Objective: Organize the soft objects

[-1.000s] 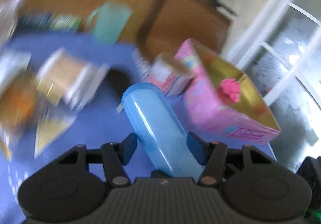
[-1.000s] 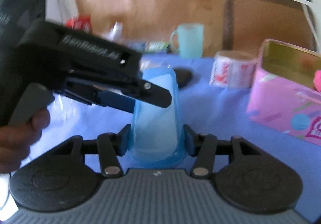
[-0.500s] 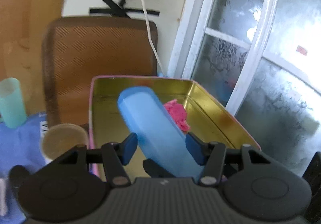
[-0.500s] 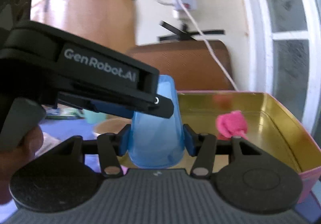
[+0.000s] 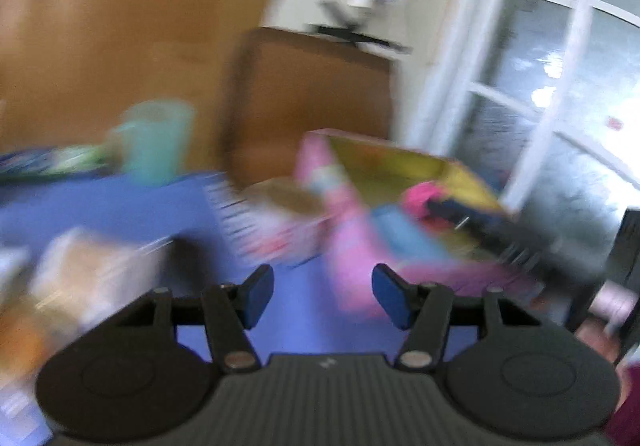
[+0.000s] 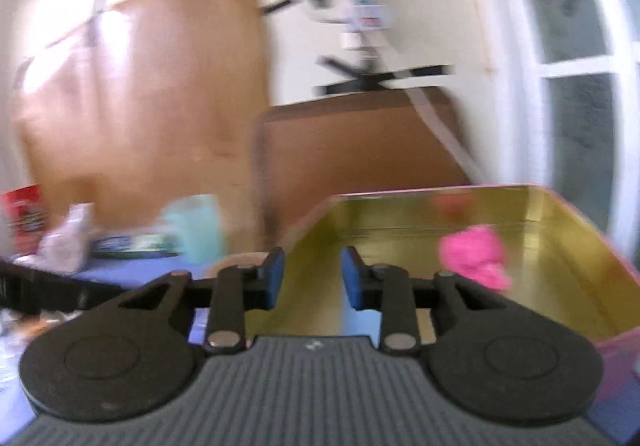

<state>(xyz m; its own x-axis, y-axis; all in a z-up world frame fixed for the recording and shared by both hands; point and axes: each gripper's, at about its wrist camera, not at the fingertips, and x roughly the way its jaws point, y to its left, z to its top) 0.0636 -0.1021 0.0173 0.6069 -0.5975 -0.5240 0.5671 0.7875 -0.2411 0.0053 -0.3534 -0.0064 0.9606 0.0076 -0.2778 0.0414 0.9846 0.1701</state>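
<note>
Your pink tin (image 6: 560,254) sits at the right end of the blue tabletop (image 5: 120,206), its gold inside open to both cameras. Inside lie the pink soft lump (image 6: 476,258) toward the far right and, in the blurred left view, a pale blue shape (image 5: 412,234) that is probably the soft blue piece; the right view shows only a pale sliver of it below the tongs, too little to be sure.

Judging by its look, that blue piece is light, smooth and squashy, so it could slip from a loose pinch. If you must shift it, take it across the middle of its length and squeeze gently. The pink lump looks fluffy and weightless; pinch it anywhere in its bulk.

A second ago both tongs were clamped on the blue piece, carrying it together over the tabletop. Now your left tongs (image 5: 322,298) stand apart with nothing between them, pulled back over the tabletop. Your right tongs (image 6: 312,282) hang over the tin's near edge, empty; their jaws have just been closing, and a narrow gap remains.
</note>
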